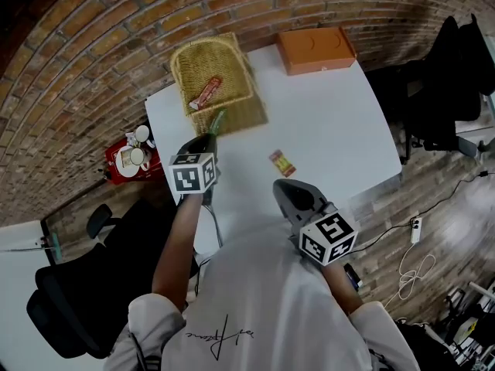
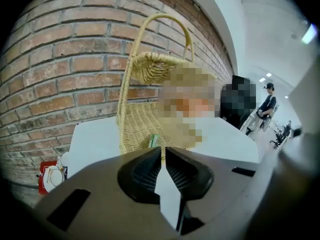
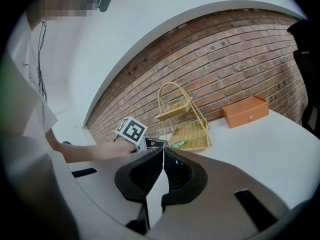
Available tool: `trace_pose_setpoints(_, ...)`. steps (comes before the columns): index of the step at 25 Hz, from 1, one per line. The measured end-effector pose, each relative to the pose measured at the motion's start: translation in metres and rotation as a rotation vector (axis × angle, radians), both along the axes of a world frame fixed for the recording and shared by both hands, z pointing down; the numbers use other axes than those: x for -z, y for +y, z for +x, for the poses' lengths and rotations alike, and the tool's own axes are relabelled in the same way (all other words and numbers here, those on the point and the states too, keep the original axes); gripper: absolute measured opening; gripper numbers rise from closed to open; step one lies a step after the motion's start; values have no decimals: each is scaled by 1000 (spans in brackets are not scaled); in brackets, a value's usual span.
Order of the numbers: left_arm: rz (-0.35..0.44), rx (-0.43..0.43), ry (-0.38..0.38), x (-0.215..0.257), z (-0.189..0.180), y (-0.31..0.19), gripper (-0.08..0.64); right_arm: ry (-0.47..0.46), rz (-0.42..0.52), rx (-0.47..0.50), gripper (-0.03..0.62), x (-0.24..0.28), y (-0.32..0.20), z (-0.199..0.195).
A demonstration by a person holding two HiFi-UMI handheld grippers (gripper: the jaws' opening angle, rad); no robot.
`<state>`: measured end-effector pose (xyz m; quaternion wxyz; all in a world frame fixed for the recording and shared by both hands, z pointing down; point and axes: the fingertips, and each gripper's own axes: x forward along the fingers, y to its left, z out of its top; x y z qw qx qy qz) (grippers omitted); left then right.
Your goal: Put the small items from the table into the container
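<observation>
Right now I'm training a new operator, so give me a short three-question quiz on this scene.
1. True or false: the right gripper holds a packet.
2. The green packet lies on: A) the basket's lower tray; B) its upper tray; C) the orange box.
3. How many packets lie on the bare table?
Key: 1 false, jaws shut, empty; 2 A; 3 one, the red-and-yellow packet.
</observation>
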<state>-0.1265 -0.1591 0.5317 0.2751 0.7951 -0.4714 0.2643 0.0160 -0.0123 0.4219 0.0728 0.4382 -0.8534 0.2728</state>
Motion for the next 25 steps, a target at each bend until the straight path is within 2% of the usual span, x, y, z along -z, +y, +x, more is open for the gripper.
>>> trace_pose_setpoints(8,12,16,17,5,-4,17,17,24,39,10,21,7,1,-3)
trace_pose_setpoints(12,35,34,50,14,-2,25,12,42,65,23,21,11,3,-5)
trace_pose_setpoints(25,148,53,110,56,-5,60,11,54,147,54,21,27,22,-15)
